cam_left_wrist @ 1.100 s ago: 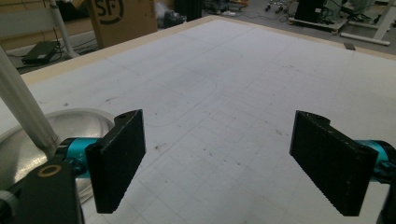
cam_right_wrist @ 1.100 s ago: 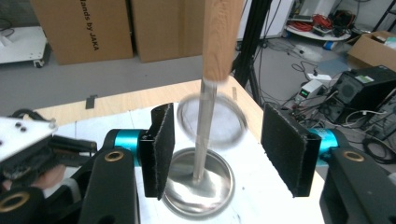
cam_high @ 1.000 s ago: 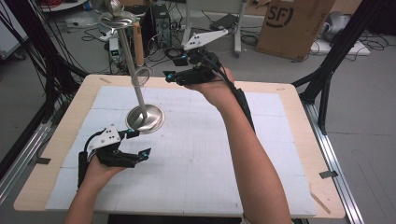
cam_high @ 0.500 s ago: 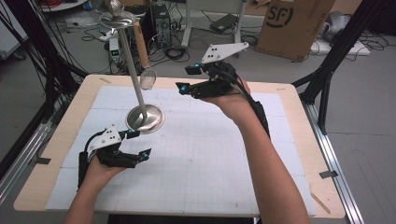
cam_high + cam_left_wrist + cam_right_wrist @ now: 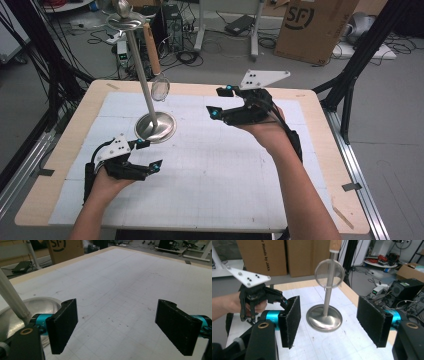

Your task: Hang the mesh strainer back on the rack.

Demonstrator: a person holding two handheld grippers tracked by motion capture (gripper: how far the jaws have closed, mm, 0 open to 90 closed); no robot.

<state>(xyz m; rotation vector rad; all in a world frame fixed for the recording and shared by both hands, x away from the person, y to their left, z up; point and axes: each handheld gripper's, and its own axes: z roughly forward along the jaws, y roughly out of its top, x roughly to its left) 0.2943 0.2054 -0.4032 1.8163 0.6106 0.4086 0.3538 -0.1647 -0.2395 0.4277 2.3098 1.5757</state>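
A metal stand rises from its round base (image 5: 155, 127) at the table's back left. From its top a small mesh strainer (image 5: 160, 90) hangs by a wooden handle (image 5: 151, 50). My right gripper (image 5: 217, 101) is held above the table to the right of the stand, pointing at it. Its jaws have just been opening and hold nothing. In the right gripper view (image 5: 328, 320) the strainer (image 5: 329, 273) and the base (image 5: 324, 318) lie ahead, beyond the pads. My left gripper (image 5: 151, 154) rests low by the base, open and empty (image 5: 116, 325).
A white gridded mat (image 5: 225, 175) covers the wooden table (image 5: 320, 150). A cardboard box (image 5: 312, 25), cables and black frame legs (image 5: 350, 85) stand beyond the far edge. In the right gripper view the left hand's gripper (image 5: 254, 295) is at the left.
My right gripper has drawn back to the right and lower, away from the strainer, with its jaws wider apart. The left gripper has stayed put. The strainer still hangs on the stand.
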